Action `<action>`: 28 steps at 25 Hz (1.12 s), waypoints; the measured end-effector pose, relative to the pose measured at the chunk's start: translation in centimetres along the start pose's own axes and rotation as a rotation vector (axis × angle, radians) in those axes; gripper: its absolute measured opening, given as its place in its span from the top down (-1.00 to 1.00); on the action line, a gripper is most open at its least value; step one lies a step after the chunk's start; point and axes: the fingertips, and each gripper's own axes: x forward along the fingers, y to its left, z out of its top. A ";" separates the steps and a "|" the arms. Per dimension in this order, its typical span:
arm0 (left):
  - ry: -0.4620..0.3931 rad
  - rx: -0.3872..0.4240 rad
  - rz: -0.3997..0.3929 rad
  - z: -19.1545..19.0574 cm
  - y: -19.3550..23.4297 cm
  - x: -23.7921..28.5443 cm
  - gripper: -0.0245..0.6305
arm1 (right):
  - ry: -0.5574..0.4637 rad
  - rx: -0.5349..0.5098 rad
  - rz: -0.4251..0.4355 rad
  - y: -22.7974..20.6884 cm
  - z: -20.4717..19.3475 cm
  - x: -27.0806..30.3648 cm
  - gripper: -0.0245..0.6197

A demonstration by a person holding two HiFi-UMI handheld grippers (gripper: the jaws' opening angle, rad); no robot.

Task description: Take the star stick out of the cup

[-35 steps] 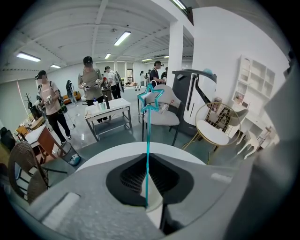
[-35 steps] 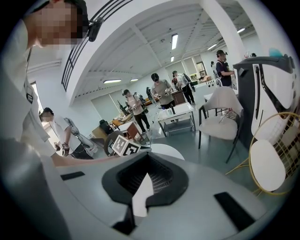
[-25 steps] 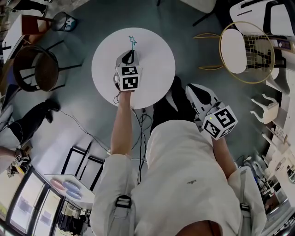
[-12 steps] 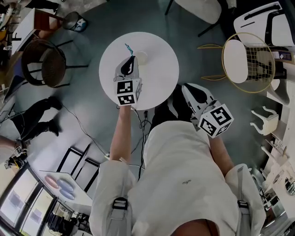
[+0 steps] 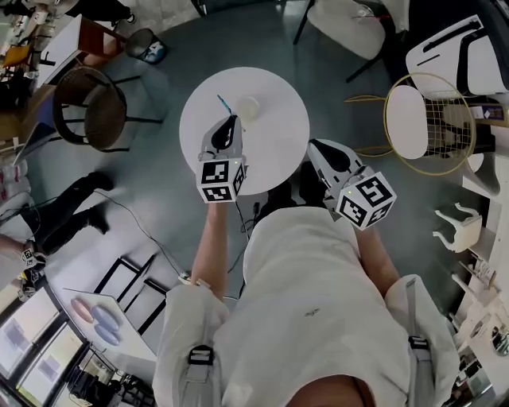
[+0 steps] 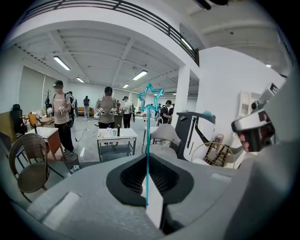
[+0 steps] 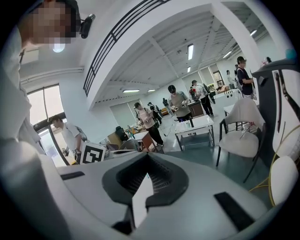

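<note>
My left gripper point(image 5: 229, 125) hangs over the left part of the round white table point(image 5: 278, 155), shut on the thin teal star stick point(image 5: 223, 103). In the left gripper view the stick point(image 6: 147, 140) rises from between the closed jaws of that gripper point(image 6: 148, 187), its star point(image 6: 150, 96) at the top. The small pale cup point(image 5: 249, 107) stands on the table just right of the stick, apart from it. My right gripper point(image 5: 320, 153) hovers at the table's right edge; seen from its own camera, this gripper point(image 7: 145, 180) is shut with nothing in it.
A brown wicker chair point(image 5: 89, 115) stands left of the table, a gold wire chair point(image 5: 429, 119) to its right, and a white chair point(image 5: 350, 20) behind. Cables point(image 5: 143, 222) trail over the floor. Several people point(image 6: 108, 110) stand at tables farther off.
The left gripper has drawn back toward the table's left with the star stick in it. The cup, hidden under the gripper a second ago, now shows beside it. The right gripper stayed shut.
</note>
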 end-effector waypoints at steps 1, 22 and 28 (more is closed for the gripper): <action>-0.001 -0.004 0.002 0.0 -0.5 -0.4 0.86 | -0.004 -0.006 0.007 -0.1 0.2 -0.2 0.90; 0.027 -0.116 0.128 -2.0 -12.6 -5.5 0.86 | 0.096 -0.001 0.143 -4.9 -2.7 -5.8 0.90; 0.045 -0.184 0.187 -4.2 -15.0 -6.9 0.86 | 0.154 0.011 0.182 -6.2 -5.1 -7.0 0.90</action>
